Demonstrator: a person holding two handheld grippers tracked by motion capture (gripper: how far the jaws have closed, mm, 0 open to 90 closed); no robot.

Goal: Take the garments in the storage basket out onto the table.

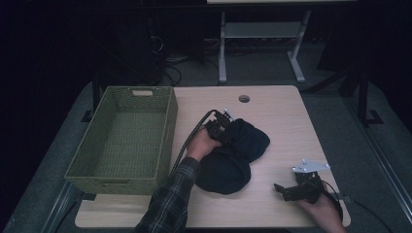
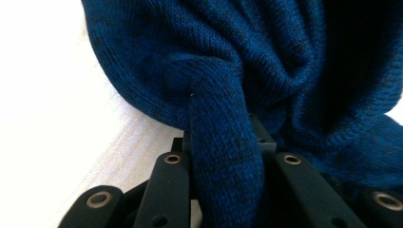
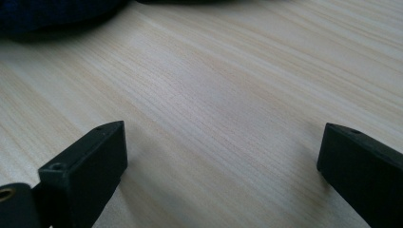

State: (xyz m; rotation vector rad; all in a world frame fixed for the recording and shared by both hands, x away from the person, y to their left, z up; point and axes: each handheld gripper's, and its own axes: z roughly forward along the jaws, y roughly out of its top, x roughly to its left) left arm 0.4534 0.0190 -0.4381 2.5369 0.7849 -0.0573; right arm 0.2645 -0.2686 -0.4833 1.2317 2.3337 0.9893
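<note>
A dark blue knit garment [image 1: 233, 158] lies bunched in the middle of the wooden table [image 1: 286, 121]. My left gripper [image 1: 225, 127] is at the garment's far left edge, with the hand behind it. In the left gripper view a thick fold of the garment [image 2: 223, 142] runs between the black jaws and covers their tips, so my left gripper [image 2: 223, 156] is shut on it. My right gripper [image 1: 284, 191] rests near the table's front right corner, apart from the cloth. Its jaws stand wide open over bare wood [image 3: 214, 71], my right gripper [image 3: 221, 147] holding nothing. An edge of the garment [image 3: 47, 14] lies beyond them.
A green woven basket [image 1: 167, 131] with nothing in it stands on the table's left side, close to the left forearm. A cable hole [image 1: 244, 98] sits near the far edge. Beyond the table are a white desk frame [image 1: 257, 43] and cables on a dark floor.
</note>
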